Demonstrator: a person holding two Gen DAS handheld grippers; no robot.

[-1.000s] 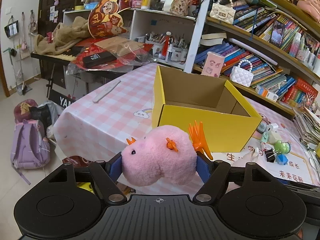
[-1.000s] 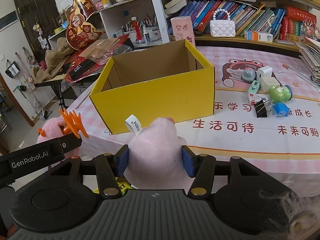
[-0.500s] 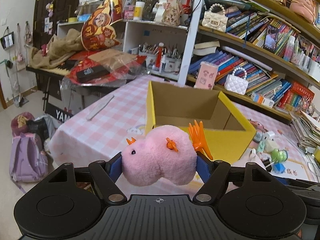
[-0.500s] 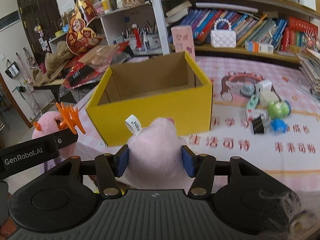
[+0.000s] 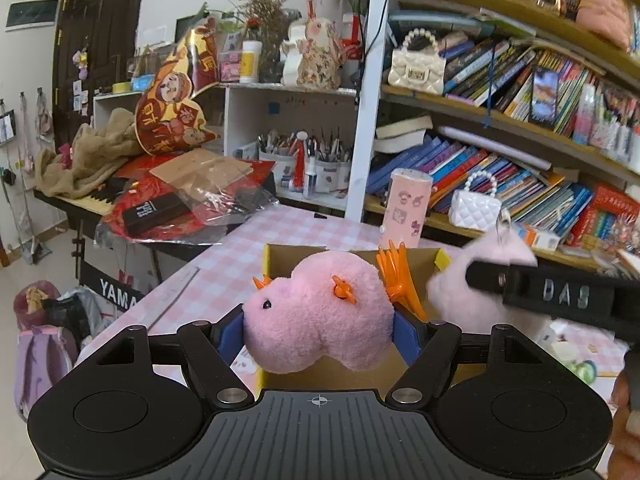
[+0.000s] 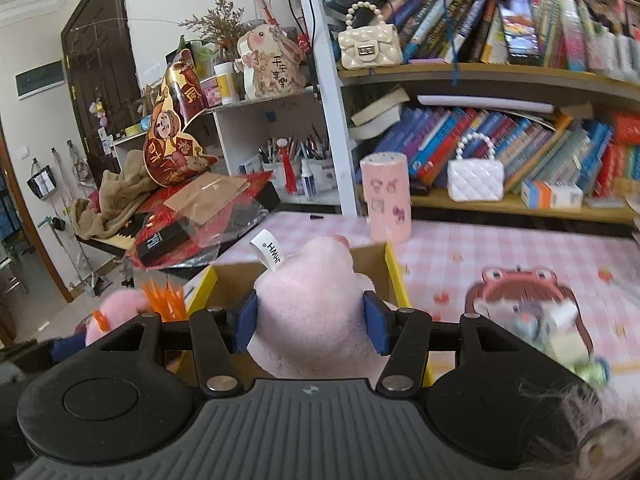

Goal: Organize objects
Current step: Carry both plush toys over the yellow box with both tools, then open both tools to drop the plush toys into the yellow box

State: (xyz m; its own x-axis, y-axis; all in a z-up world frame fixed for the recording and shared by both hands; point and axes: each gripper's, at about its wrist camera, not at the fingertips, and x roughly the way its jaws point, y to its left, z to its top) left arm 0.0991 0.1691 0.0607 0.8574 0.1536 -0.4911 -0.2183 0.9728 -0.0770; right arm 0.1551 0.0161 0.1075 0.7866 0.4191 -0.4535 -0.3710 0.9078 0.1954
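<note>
The left gripper (image 5: 319, 326) clamps a pink plush toy (image 5: 316, 316) with orange spikes; the right gripper (image 6: 311, 318) clamps a paler pink plush (image 6: 316, 300), apparently its white-tagged rear. Both hang over the yellow box (image 6: 394, 276), mostly hidden, on the pink checked table (image 6: 480, 248). Bookshelves (image 6: 500, 136) stand behind.

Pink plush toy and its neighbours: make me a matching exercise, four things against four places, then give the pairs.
Things:
1. pink plush toy
2. white quilted handbag
3. pink cylinder
4. yellow box

Places:
A. on the lower bookshelf, in front of the books
B. standing on the checked tablecloth beyond the box
C. clamped in both tongs, left tongs at the head end and right tongs at the other end
D. open-topped, right under the held toy

Pairs: 1-C, 2-A, 3-B, 4-D
</note>
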